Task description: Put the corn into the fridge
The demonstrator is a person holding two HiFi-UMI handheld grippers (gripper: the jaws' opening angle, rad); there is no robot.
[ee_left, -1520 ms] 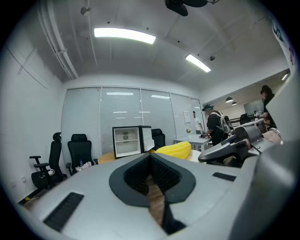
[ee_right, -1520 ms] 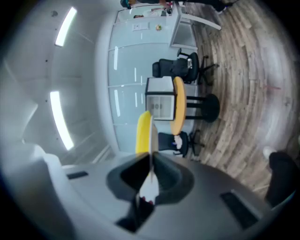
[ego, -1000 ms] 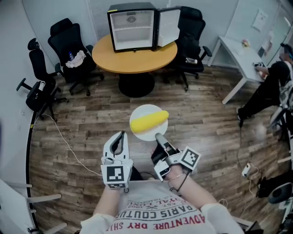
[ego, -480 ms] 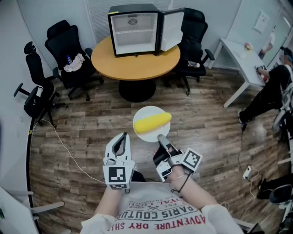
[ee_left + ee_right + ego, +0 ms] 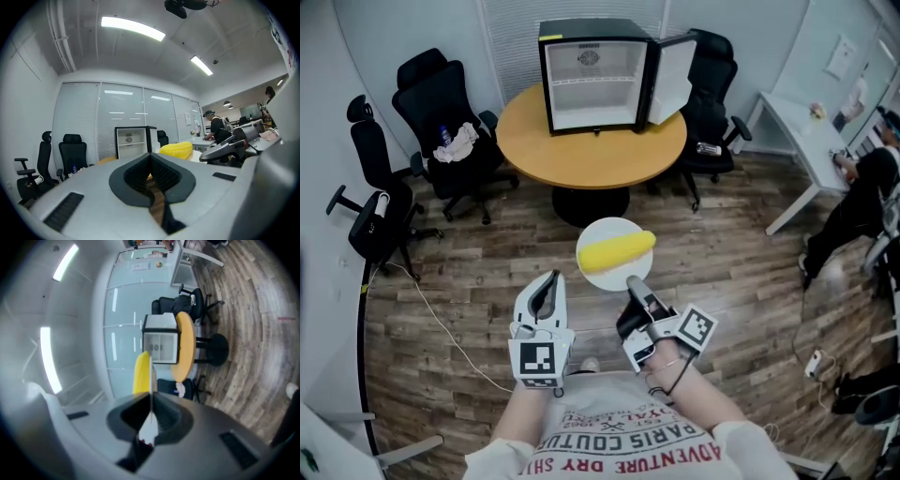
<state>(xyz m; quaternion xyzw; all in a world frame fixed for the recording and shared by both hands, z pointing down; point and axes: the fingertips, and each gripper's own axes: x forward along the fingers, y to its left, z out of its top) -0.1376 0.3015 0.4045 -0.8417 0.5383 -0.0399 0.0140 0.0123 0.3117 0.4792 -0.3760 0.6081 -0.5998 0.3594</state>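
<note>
- The corn [image 5: 617, 250] lies on its side on a white plate [image 5: 598, 228], held in the air above the wooden floor; its long axis runs left to right across the plate, the right end tipped slightly toward the far side.
- The right gripper [image 5: 633, 281] carries the load; its jaws are clamped on the plate's near rim, and its own view shows the thin white edge pinched between the pads with the yellow cob just beyond; the gripper touches the plate only, not the corn.
- The left gripper [image 5: 546, 286] hovers just left of the plate on the near side; its jaws are pressed together with nothing between them, and the corn shows off to its right.
- The fridge [image 5: 595, 75] stands far ahead on a round wooden table [image 5: 581, 155], well apart from the plate; its door [image 5: 672, 67] is swung out to the right, and the white shelves face the person.
- From the corn, the opening lies straight on toward the far side and a little left; black office chairs [image 5: 450, 112] ring the table.
- By the look of it, the carry is under way and the placing not yet done; the right gripper is the nearer one, so the plate would likely need to go forward level, lest the cob roll off its edge.
</note>
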